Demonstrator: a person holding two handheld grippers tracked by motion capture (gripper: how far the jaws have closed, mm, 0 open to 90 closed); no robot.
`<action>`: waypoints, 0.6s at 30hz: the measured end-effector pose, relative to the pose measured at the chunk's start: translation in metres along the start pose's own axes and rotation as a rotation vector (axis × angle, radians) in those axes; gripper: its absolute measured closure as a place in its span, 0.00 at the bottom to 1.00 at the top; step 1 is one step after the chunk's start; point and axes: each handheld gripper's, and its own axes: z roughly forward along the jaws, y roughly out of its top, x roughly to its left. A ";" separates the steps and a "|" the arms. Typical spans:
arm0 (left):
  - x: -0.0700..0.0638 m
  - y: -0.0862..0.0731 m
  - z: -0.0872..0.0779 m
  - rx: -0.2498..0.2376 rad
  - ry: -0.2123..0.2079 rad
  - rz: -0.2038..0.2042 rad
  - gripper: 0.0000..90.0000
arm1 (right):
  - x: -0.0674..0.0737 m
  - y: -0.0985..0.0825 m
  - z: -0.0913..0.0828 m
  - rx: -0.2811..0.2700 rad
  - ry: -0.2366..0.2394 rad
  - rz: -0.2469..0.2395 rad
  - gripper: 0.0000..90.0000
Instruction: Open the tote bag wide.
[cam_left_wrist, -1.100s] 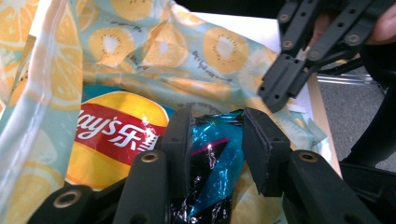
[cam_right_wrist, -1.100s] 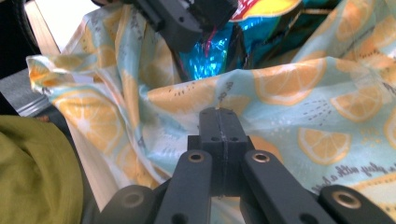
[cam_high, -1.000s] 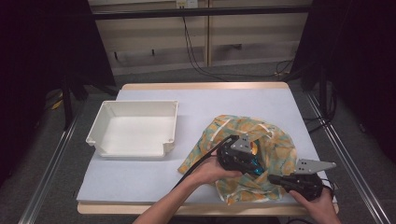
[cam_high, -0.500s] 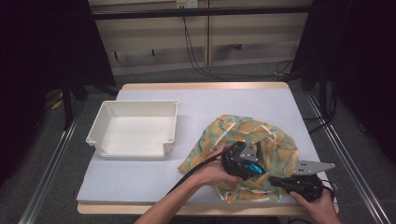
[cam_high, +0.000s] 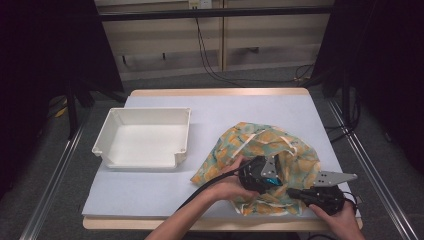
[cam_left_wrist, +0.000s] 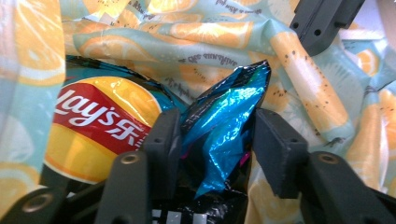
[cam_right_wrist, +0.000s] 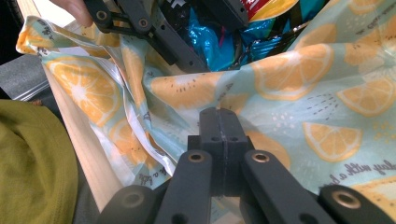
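A lemon-print cloth bag lies on the right part of the table. My left gripper reaches into its mouth. Its jaws have just been closing, and they now pinch a crinkled blue foil snack packet. A yellow and red Lay's chip packet lies beside it inside the bag. My right gripper is at the bag's near edge, its jaws shut on the lemon-print fabric. The left gripper shows farther off with the blue packet.
An empty white tray stands on the left part of the pale table. The table's wooden front edge runs close to my right gripper, with olive clothing beside it. Dark floor and metal rails surround the table.
My left gripper has turned and shifted slightly lower and to the right inside the bag's mouth. The right gripper has kept its place on the bag's edge.
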 end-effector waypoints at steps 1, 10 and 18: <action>0.001 0.000 0.000 0.001 0.011 -0.002 0.61 | 0.000 0.000 0.001 -0.001 -0.002 -0.004 1.00; 0.004 -0.002 0.000 0.006 -0.005 -0.049 0.85 | 0.000 0.001 0.003 0.003 0.004 -0.005 1.00; 0.007 -0.002 -0.002 -0.006 -0.023 -0.095 1.00 | 0.000 0.002 0.005 0.003 0.005 -0.006 1.00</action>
